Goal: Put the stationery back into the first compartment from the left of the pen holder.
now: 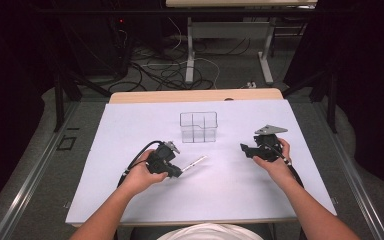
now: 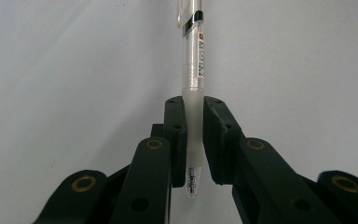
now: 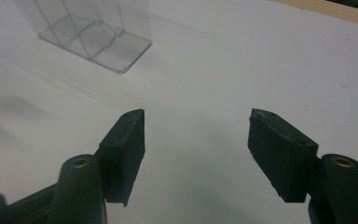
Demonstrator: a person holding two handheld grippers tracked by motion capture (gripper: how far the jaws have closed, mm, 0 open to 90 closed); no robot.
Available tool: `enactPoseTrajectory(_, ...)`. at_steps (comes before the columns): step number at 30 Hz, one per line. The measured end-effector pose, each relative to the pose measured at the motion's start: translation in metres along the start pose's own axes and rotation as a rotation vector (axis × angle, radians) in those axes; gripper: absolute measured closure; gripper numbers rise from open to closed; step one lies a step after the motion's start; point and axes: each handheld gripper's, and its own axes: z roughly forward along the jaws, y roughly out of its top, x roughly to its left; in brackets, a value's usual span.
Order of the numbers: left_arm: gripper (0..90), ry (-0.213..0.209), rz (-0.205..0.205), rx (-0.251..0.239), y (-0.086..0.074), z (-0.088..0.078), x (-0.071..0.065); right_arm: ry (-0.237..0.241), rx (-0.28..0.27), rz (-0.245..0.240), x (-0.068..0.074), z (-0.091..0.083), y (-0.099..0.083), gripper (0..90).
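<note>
A clear pen (image 1: 195, 162) with a frosted grip lies nearly level over the white sheet, and my left gripper (image 1: 179, 171) is shut on its grip end. In the left gripper view the pen (image 2: 193, 70) runs straight up between the two pads of my left gripper (image 2: 194, 105), with its tip poking out below them. A clear plastic organizer (image 1: 198, 127) with inner dividers stands at the middle back of the sheet. To its right, my right gripper (image 1: 243, 148) is held just above the sheet. Its jaws (image 3: 196, 116) stand open with nothing between them, pointing toward the organizer (image 3: 93, 37).
A white sheet (image 1: 230, 190) covers the table, whose wooden edge (image 1: 195, 95) shows at the back. Beyond it are a desk frame and cables on the floor. Both forearms come in from the bottom.
</note>
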Motion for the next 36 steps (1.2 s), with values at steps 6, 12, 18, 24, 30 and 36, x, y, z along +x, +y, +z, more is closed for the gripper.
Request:
enactPoseTrajectory(6,80.2,-0.010,-0.039,-0.024,0.000,-0.003,0.001,0.008,0.007,-0.173,0.017,0.003,0.004,36.6)
enactPoseTrajectory(12,80.2,-0.006,-0.025,-0.016,0.001,-0.004,0.000,0.040,-0.043,-0.325,0.037,0.002,0.008,36.7)
enactPoseTrajectory(18,80.2,-0.009,-0.047,-0.018,0.002,-0.003,-0.003,0.076,-0.088,-0.604,0.057,0.000,0.008,38.2)
enactPoseTrajectory(24,80.2,-0.017,-0.042,-0.013,0.003,-0.004,-0.003,0.088,-0.074,-0.816,0.080,0.002,0.004,39.1)
enactPoseTrajectory(30,80.1,-0.018,-0.040,-0.013,0.004,-0.004,-0.004,0.102,-0.070,-0.979,0.096,0.002,0.002,39.1)
enactPoseTrajectory(36,80.1,-0.023,-0.046,-0.012,0.004,-0.003,-0.005,0.110,-0.090,-1.085,0.109,0.005,-0.003,39.1)
